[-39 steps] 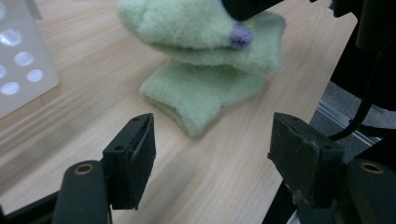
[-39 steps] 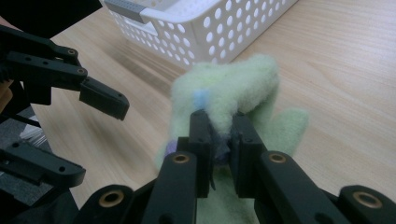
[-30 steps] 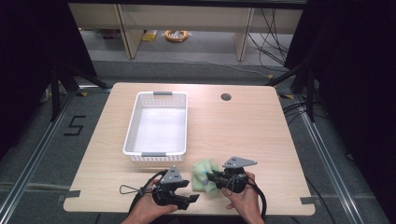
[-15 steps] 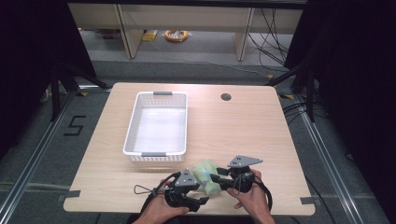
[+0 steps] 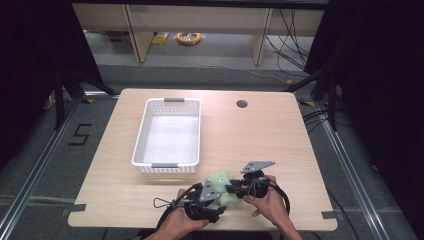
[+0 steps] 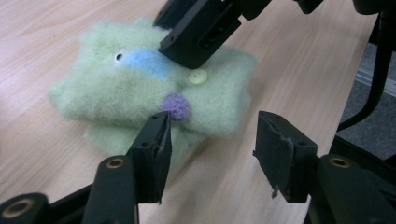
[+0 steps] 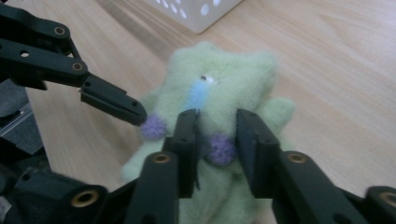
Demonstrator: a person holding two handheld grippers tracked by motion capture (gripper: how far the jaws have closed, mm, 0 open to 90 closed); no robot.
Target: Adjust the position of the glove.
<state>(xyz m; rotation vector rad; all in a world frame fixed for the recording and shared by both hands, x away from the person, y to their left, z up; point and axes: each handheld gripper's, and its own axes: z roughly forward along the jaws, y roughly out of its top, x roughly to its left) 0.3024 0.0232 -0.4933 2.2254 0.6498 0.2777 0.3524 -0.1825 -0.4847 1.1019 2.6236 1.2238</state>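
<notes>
A fuzzy pale-green plush toy (image 5: 220,181) (image 6: 116,88) (image 7: 233,79) with a blue patch, purple pompoms and a small button lies on the wooden table (image 5: 250,145) near its front edge. My left gripper (image 5: 219,200) (image 6: 212,135) reaches it from the left; its jaws have just been closing but stand apart, one tip at the toy's edge by a pompom (image 6: 175,105). My right gripper (image 5: 233,189) (image 7: 217,126) comes from the right; its jaws have just been closing too and stand narrowly either side of a purple pompom (image 7: 220,149), with a sliver of gap left.
An empty white perforated basket (image 5: 142,135) (image 7: 205,11) stands behind the toy, left of centre. A round cable hole (image 5: 242,104) sits at the table's far side. The person's hands and trailing cables are at the front edge.
My left gripper has slid right, up to the toy, with its jaws narrower. The toy looks more bunched between the two grippers. The right gripper has shifted only a little.
</notes>
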